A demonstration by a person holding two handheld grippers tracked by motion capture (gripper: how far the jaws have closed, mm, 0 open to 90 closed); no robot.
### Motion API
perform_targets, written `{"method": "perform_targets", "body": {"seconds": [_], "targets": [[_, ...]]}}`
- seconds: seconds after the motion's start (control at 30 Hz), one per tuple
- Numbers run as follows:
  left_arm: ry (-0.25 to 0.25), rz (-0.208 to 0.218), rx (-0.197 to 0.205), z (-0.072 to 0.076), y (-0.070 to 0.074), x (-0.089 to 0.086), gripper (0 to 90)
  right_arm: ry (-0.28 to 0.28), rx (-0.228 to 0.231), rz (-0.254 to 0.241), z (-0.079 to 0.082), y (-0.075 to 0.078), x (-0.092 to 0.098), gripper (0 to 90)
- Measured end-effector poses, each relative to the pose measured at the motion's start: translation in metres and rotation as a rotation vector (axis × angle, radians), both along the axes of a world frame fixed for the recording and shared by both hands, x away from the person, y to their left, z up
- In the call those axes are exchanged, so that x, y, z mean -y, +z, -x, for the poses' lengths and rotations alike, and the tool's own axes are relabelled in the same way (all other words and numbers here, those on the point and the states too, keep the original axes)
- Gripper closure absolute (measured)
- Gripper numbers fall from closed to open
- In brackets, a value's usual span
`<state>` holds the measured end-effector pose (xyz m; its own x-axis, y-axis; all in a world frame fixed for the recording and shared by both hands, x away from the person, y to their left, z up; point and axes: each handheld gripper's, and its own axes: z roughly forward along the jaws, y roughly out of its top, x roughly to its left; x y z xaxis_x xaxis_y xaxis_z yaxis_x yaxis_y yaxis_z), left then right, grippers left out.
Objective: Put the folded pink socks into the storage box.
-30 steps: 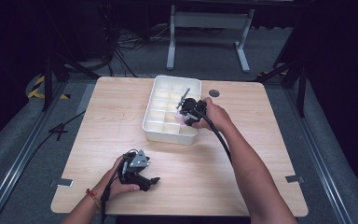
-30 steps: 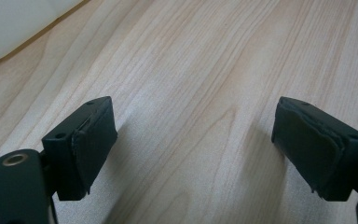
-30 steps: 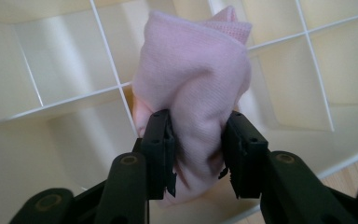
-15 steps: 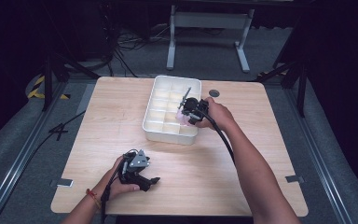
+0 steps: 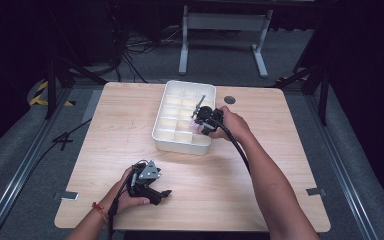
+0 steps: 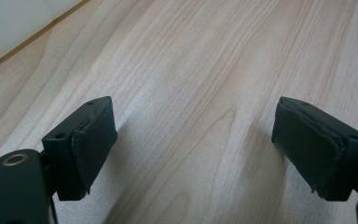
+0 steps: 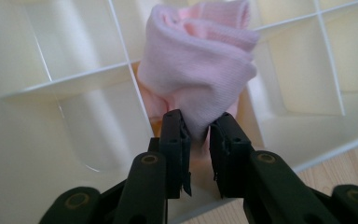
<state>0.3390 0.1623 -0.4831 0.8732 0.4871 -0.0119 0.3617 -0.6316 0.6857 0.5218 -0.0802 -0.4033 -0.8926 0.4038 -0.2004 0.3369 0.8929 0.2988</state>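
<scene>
- Fingers of the right gripper (image 7: pixel 196 128) pinch a fold of a rolled pink sock (image 7: pixel 200 65); the jaws have just been closing, with the cloth between them. The pads (image 7: pixel 175 140) press the near, lower edge of the roll, probably to steer it into a cell.
- Wooden table (image 5: pixel 120 125) carries everything and is the largest thing in the high view.
- White divided tray (image 5: pixel 172 142) sits past the table's middle, toward 12 o'clock. Thin walls split it into small cells, seemingly one rolled item per cell.
- Forearms reach in from 6 o'clock. The right one stretches to the tray's edge at 3 o'clock, where the right gripper shows in the high view too (image 5: pixel 206 119).
- Left gripper (image 5: pixel 152 187) rests near the table's front edge, at about 7 o'clock from the tray and well apart from it. Its jaws stand wide with bare wood between them, so it looks parked while the other hand works.
- Pink sock stands in a cell at the tray's near right corner, its top rising above the dividers.
- Small dark disc (image 5: pixel 229 100) lies on the table just beside the tray's far right corner.
</scene>
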Motion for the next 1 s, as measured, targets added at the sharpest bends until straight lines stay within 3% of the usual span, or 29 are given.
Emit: {"method": "perform_targets", "body": {"seconds": [0.2,0.3,0.53,0.63,0.8,1.0], "targets": [[0.002,0.003,-0.001,0.000,0.000,0.000,13.9,-0.007,0.024,-0.109,0.002,0.013,0.011,70.4],[0.002,0.003,-0.001,0.000,0.000,0.000,13.9,-0.012,0.046,-0.164,0.004,0.018,0.011,62.9],[0.002,0.003,-0.001,0.000,0.000,0.000,13.9,-0.041,0.090,-0.221,0.004,0.014,0.005,50.4],[0.000,-0.001,-0.001,0.000,0.000,0.000,13.9,-0.045,0.084,-0.238,0.003,0.010,0.003,53.6],[0.000,-0.001,-0.001,0.000,0.000,0.000,13.9,-0.055,0.093,-0.243,0.004,0.003,0.000,70.9],[0.000,0.000,-0.001,0.000,0.000,0.000,13.9,-0.037,0.094,-0.219,0.007,0.002,0.004,79.6]]}}
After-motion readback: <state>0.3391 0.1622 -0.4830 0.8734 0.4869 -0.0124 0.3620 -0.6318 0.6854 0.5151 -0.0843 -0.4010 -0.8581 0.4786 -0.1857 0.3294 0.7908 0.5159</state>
